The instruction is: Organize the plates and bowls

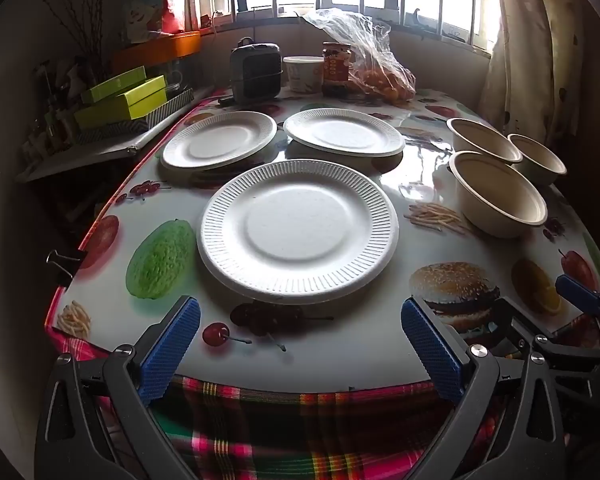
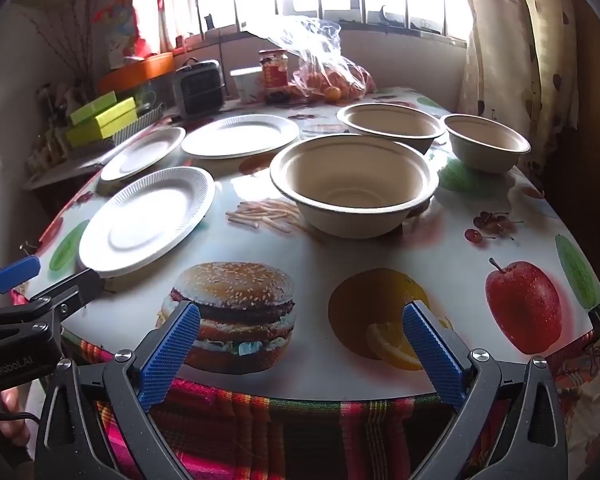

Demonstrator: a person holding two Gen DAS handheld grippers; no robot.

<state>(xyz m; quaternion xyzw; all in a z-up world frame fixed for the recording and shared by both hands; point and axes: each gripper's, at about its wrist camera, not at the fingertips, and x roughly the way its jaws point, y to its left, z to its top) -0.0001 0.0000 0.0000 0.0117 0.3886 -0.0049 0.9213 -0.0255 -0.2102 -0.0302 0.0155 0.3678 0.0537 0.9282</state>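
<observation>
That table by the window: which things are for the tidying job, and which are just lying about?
For the job: three white plates; three beige bowls.

Lying about: jar, bag of oranges, small heater, white cup, green boxes.

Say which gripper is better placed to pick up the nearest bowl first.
Probably the right gripper. It is open and empty, and the nearest bowl sits almost straight ahead of it. The left gripper, also open, faces the nearest plate, with that bowl off to its right.
</observation>
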